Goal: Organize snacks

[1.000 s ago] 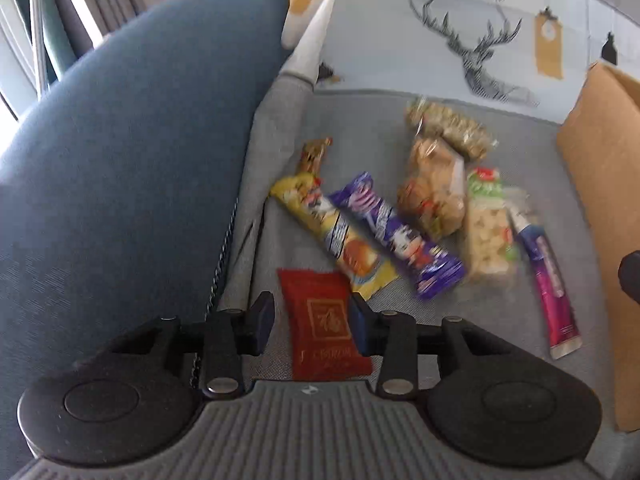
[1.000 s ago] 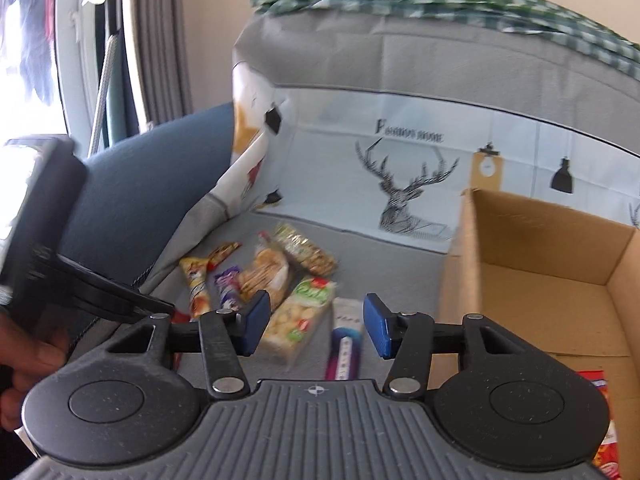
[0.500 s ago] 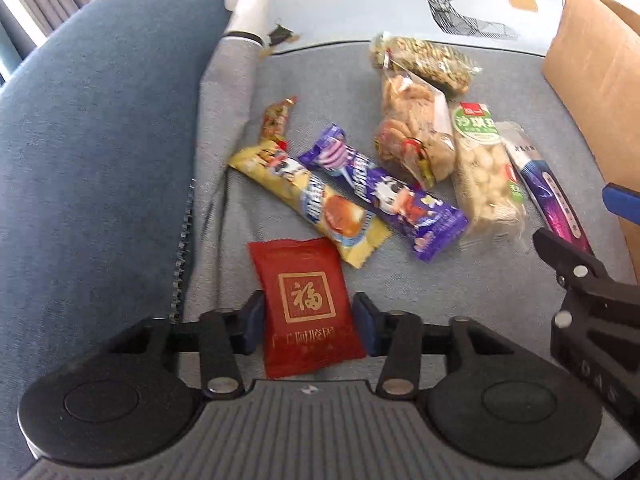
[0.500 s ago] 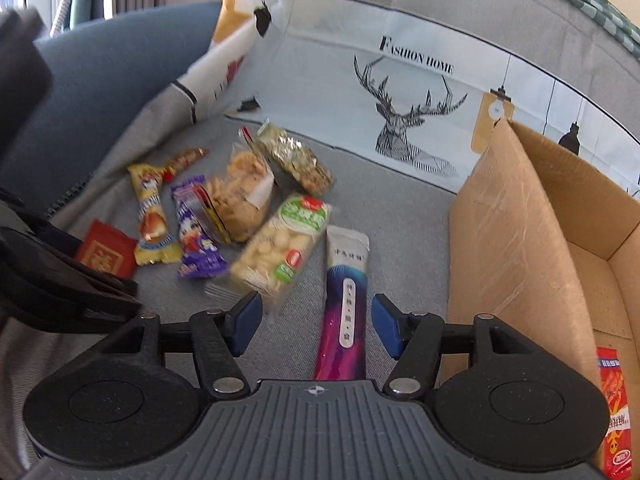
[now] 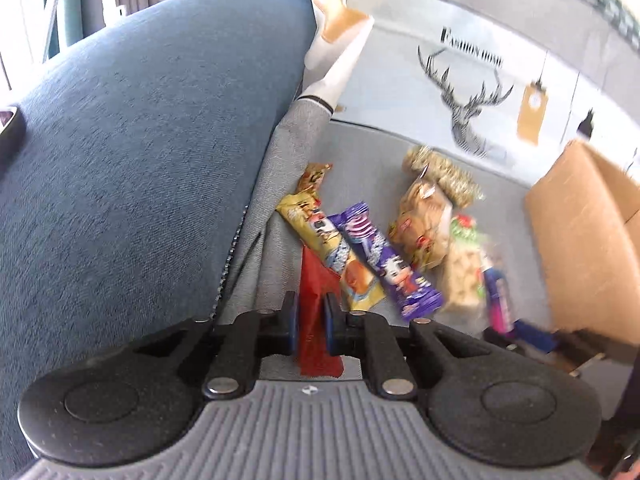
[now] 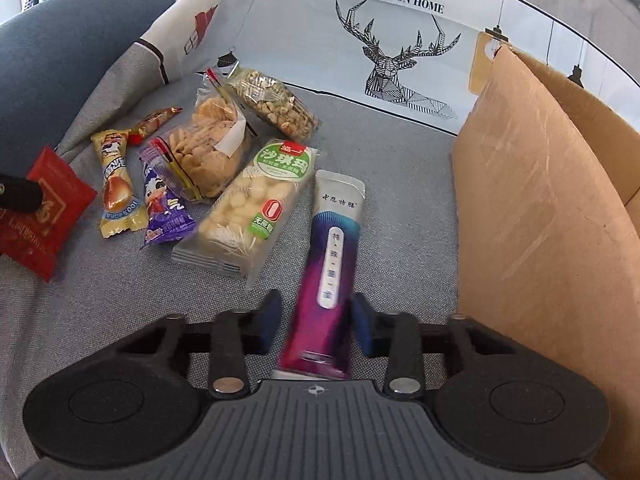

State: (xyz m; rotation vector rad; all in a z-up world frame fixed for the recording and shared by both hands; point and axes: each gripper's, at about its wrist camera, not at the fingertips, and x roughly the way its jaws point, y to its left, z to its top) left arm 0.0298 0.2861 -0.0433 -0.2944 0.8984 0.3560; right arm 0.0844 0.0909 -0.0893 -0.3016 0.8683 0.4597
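My left gripper (image 5: 310, 312) is closing and its pads press on a red square snack packet (image 5: 314, 280), held edge-on just above the grey seat. In the right wrist view that red packet (image 6: 44, 212) hangs at the far left. My right gripper (image 6: 318, 314) sits low over the seat with a long purple and white stick packet (image 6: 338, 240) between its closing jaws. Its right pad is at the packet's edge, and a small gap shows at the left pad. A cardboard box (image 6: 540, 220) stands just right of the right gripper.
More snacks lie in a row on the seat: a yellow bar (image 6: 116, 188), a purple cartoon bar (image 6: 164, 204), a green-labelled puff pack (image 6: 256, 208), a biscuit bag (image 6: 212, 148) and a nut bag (image 6: 276, 104). A blue armrest (image 5: 140, 140) rises at left. A deer-print cushion (image 6: 392, 52) backs the seat.
The left jaws closed on the red packet and raised it off the seat. The right gripper sank to the purple stick packet and its jaws narrowed around it.
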